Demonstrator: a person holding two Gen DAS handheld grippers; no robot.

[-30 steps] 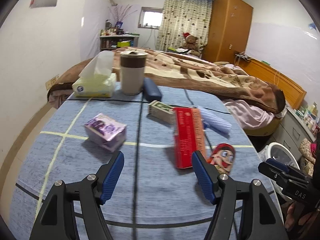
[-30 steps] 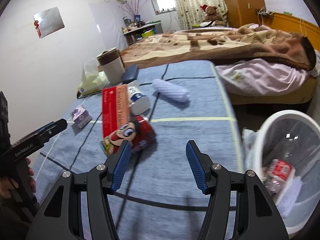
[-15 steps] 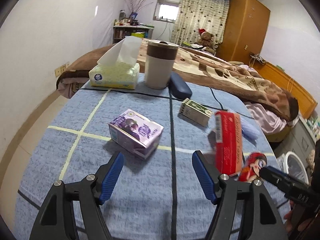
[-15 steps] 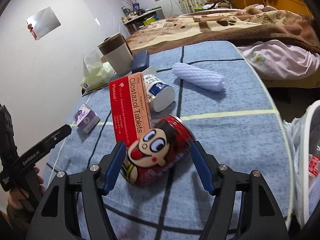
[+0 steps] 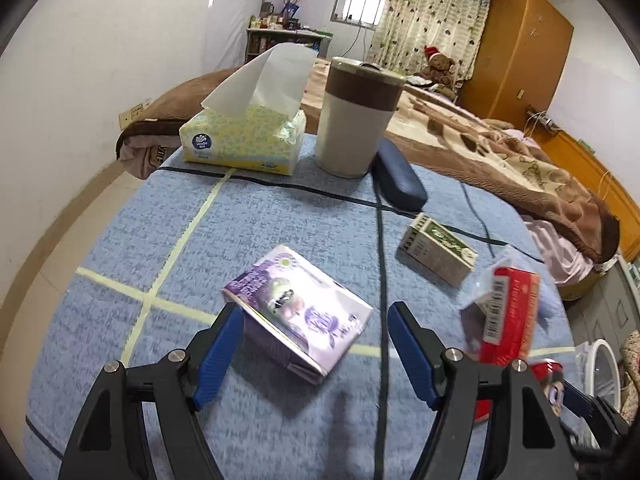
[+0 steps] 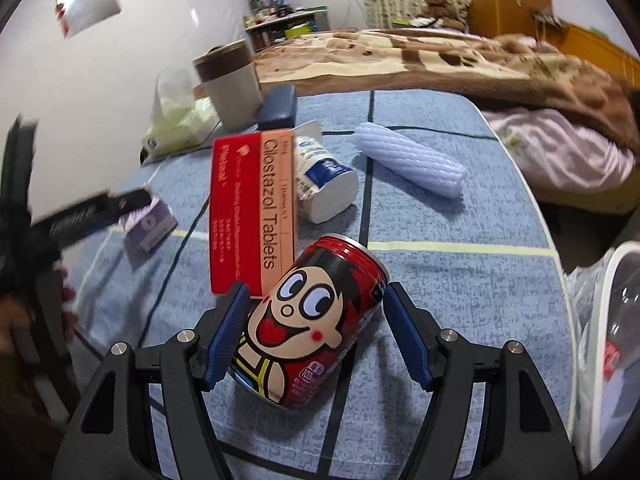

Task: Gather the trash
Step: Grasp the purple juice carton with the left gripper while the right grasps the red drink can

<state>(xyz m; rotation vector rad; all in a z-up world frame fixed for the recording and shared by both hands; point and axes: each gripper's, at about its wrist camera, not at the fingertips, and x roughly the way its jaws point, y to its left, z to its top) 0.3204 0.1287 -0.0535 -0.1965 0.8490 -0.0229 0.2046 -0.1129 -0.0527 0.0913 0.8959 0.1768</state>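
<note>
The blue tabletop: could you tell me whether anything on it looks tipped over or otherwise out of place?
Yes. The red cartoon can lies on its side between the right claw's open fingers, and the white bottle behind it is toppled too. The purple box sits skewed to the cloth's lines.

Both tongs point steeply downward. The left tongs [image 5: 312, 348] are opening, jaws apart; the right tongs [image 6: 316, 334] stand wide too.
</note>
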